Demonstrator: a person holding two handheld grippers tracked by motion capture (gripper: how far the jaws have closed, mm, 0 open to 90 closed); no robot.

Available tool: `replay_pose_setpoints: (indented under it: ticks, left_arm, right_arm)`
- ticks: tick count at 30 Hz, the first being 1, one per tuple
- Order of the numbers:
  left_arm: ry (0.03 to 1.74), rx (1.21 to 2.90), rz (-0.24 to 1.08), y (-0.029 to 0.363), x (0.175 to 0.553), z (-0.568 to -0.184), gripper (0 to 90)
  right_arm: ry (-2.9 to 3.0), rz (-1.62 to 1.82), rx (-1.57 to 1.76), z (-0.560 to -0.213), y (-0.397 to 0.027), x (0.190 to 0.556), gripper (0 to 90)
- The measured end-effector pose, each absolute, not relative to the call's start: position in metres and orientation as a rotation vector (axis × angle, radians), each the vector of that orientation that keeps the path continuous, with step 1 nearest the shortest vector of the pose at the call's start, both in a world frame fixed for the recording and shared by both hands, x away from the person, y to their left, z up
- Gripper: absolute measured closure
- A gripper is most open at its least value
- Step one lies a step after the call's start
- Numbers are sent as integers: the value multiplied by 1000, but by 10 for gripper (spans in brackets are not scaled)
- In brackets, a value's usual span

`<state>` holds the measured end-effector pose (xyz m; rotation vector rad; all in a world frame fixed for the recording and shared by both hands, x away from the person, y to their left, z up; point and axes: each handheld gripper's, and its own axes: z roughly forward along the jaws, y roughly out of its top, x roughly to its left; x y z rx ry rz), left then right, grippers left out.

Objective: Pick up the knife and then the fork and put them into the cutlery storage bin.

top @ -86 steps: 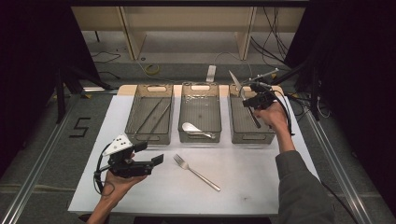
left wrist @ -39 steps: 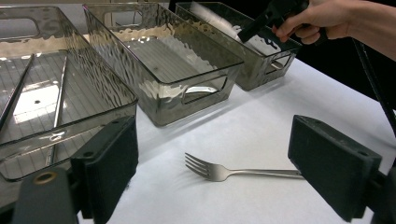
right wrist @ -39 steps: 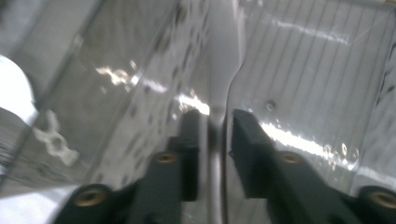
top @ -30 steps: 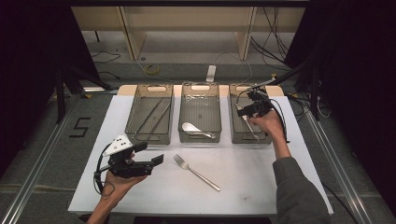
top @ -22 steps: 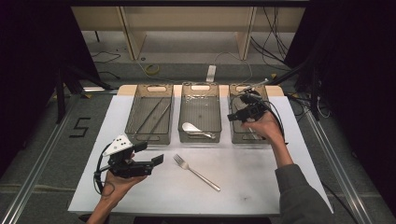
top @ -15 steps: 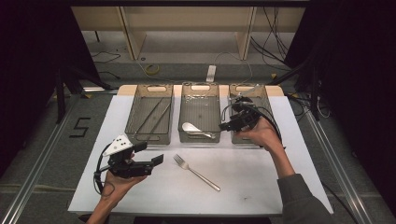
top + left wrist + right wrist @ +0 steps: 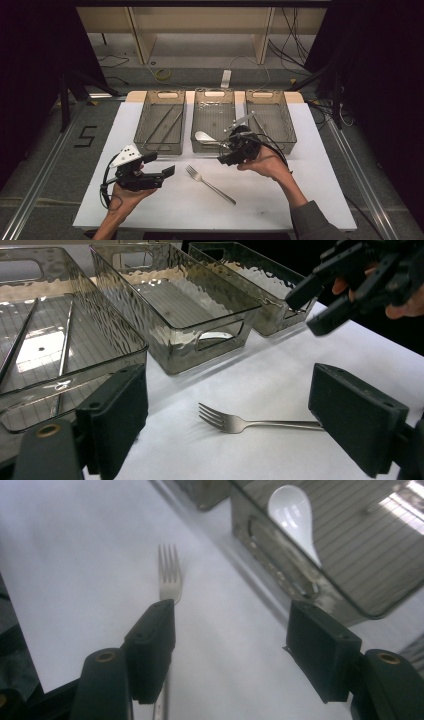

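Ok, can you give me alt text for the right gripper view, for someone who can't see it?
The right gripper hangs open and empty above the white table, its two black jaws framing a silver fork whose tines point away from the camera. At the upper right, a white spoon lies in a clear ribbed bin.

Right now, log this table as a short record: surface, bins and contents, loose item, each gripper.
surface: white table
left bin: long thin metal utensils, kind unclear
middle bin: white spoon
right bin: one utensil, kind unclear
loose item: fork flat on the table, tines toward the bins
left gripper: open, empty, beside the fork
right gripper: open, empty, jaws just been opening, near the middle bin's front, pointed toward the fork
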<state>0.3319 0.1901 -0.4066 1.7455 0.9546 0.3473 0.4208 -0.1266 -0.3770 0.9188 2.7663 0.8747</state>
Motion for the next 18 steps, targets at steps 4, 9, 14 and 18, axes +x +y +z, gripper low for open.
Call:
replay_pose_setpoints:
  ticks: [4, 9, 14, 18]
  left_arm:
    - [950, 1751, 347, 190, 332, -406, 154]
    - [950, 1748, 348, 190, 332, -406, 154]
    - [948, 1747, 348, 190, 331, -406, 154]
    - [948, 1748, 348, 190, 331, -406, 154]
  right_arm:
    - [2795, 856, 905, -386, -120, 418, 380]
    - [2838, 821, 881, -397, -111, 414, 392]
    - [2865, 793, 865, -404, -102, 412, 396]
    - [2884, 771, 853, -410, -96, 410, 395]
